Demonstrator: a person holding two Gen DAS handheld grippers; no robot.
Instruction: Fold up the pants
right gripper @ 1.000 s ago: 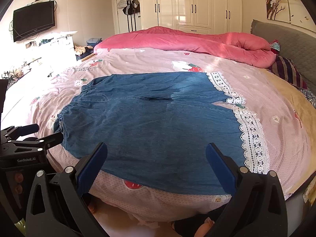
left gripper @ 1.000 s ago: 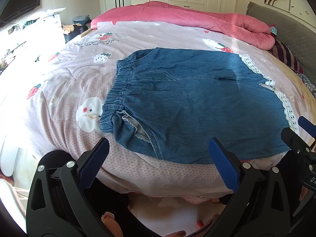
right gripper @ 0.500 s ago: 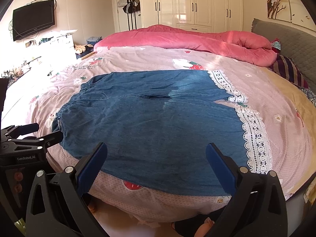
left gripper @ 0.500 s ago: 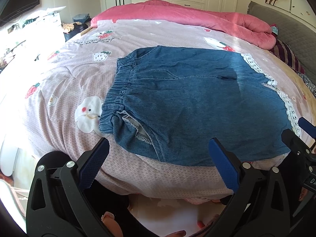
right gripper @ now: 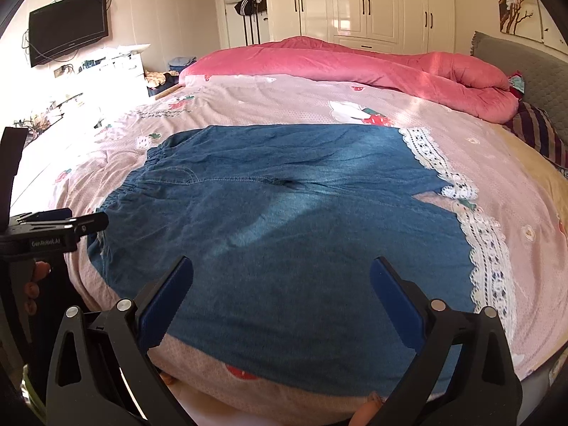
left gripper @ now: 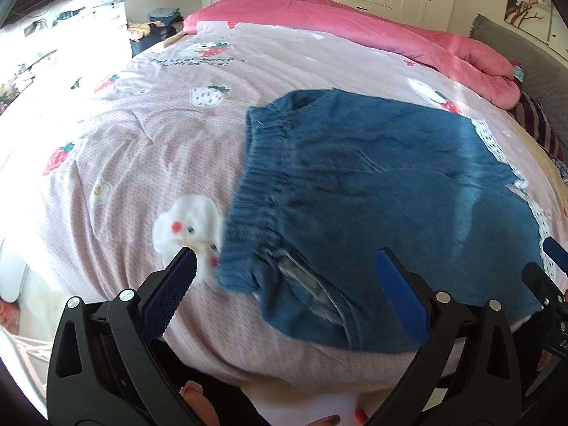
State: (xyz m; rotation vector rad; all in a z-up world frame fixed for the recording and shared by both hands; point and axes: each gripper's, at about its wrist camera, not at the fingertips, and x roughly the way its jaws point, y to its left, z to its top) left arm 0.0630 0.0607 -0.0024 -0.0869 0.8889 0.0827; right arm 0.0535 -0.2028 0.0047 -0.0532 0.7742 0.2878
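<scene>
Blue denim pants [left gripper: 383, 191] with white lace hems [right gripper: 486, 255] lie flat on the pink bedspread [left gripper: 149, 149], elastic waistband [left gripper: 262, 184] to the left, legs to the right. They also show in the right wrist view [right gripper: 284, 213]. My left gripper [left gripper: 287, 284] is open and empty, just above the near waistband corner. My right gripper [right gripper: 280, 291] is open and empty, over the near leg edge. The left gripper also shows at the left edge of the right wrist view [right gripper: 64, 222].
A rolled pink quilt [right gripper: 355, 64] lies along the far side of the bed. A grey headboard [right gripper: 532, 71] and striped pillow [right gripper: 539, 131] are at right. White wardrobes [right gripper: 362, 3], a wall TV [right gripper: 67, 28] and a cluttered dresser [right gripper: 117, 67] stand beyond.
My left gripper has moved forward and left toward the near waistband corner; its view is blurred. My right gripper has moved slightly closer to the pants. Both stay open.
</scene>
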